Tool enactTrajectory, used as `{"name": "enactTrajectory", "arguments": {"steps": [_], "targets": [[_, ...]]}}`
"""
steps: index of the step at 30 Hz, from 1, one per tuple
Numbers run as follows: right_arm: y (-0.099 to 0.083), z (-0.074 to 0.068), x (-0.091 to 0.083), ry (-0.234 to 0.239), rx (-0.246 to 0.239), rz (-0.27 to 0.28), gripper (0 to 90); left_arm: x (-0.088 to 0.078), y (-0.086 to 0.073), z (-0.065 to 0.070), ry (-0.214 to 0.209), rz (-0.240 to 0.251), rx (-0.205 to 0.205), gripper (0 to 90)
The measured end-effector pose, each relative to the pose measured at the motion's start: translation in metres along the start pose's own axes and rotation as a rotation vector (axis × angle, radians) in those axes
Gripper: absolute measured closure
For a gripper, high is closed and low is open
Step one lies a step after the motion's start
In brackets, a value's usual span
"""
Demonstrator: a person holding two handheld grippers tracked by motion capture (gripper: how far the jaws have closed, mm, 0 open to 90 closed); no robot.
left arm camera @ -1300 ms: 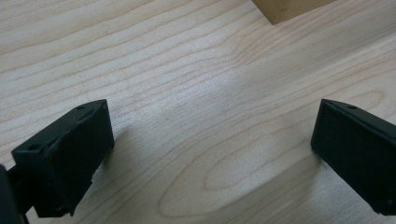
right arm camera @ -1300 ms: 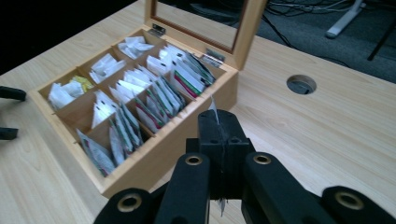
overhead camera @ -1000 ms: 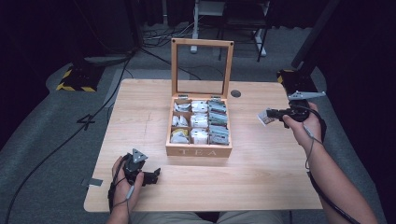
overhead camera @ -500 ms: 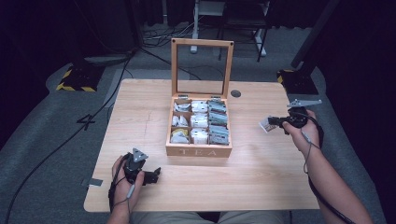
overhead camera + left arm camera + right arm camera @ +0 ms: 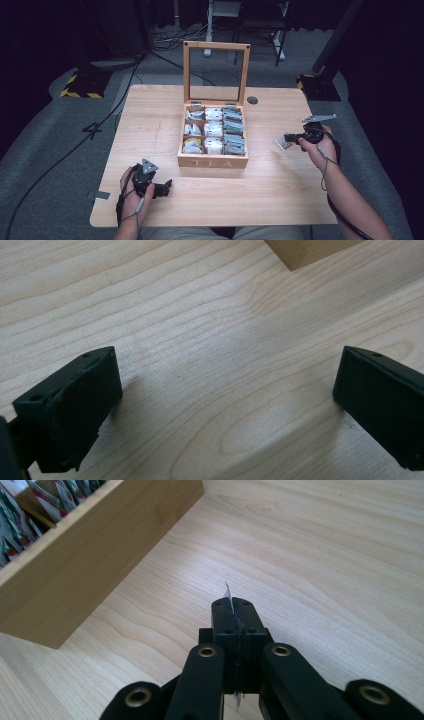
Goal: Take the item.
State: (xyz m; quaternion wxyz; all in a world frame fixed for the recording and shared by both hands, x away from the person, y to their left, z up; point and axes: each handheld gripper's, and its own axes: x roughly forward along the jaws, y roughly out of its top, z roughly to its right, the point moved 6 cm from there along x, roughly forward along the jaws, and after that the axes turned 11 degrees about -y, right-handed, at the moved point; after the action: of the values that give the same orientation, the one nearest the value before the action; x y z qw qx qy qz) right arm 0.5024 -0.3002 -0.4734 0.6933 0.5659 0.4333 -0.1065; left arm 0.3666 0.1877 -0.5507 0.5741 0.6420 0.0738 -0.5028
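So there's this light wooden table [image 5: 165, 110] with an open wooden tea box with "TEA" on its front panel [image 5: 213, 161] sitting about in the middle, its glass-paned lid [image 5: 216, 73] standing straight up at the far side. The compartments are packed with small paper tea bag sachets [image 5: 214, 130], mostly white and grey-green ones, standing on edge in rows.

Over on the right side of the table, the right gripper [image 5: 290, 140] is pinched tight on a single thin silvery tea sachet [image 5: 282, 144]. In the right gripper view you can see the black jaws pressed flat together with the sachet's edge [image 5: 228, 594] poking out just past the tips, held on edge like a card. It's off to the right of the box, a fair gap between them, low over the bare wood. I honestly can't tell if the sachet is touching the tabletop or just hanging right above it.

The left gripper [image 5: 164, 187] is down at the near left corner area, resting on the table in the person's hand, just in front of and to the left of the box's near left corner. Its jaws are spread wide apart with nothing between them, just wood grain; a corner of the box [image 5: 310, 251] peeks in at the top of the left gripper view.

A small dark round cable hole [image 5: 252, 100] sits in the table just right of the lid.
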Motion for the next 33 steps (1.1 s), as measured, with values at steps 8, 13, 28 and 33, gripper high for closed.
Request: {"name": "enactTrajectory", "arguments": {"steps": [8,13,28,33], "targets": [[-0.010,0.003,0.008,-0.003,0.016,-0.049,90.0,0.000,0.000,0.000,0.000,0.000,0.000,0.0],[-0.014,0.006,0.010,-0.008,0.027,-0.067,89.9,0.000,0.000,0.000,-0.002,0.001,0.000,0.0],[-0.021,0.027,0.012,-0.090,0.015,-0.032,60.0,0.000,0.000,0.000,0.000,0.001,0.000,0.0],[-0.021,0.039,0.004,-0.099,0.047,0.008,55.5,0.001,0.001,0.000,0.006,0.001,-0.008,0.0]]}}
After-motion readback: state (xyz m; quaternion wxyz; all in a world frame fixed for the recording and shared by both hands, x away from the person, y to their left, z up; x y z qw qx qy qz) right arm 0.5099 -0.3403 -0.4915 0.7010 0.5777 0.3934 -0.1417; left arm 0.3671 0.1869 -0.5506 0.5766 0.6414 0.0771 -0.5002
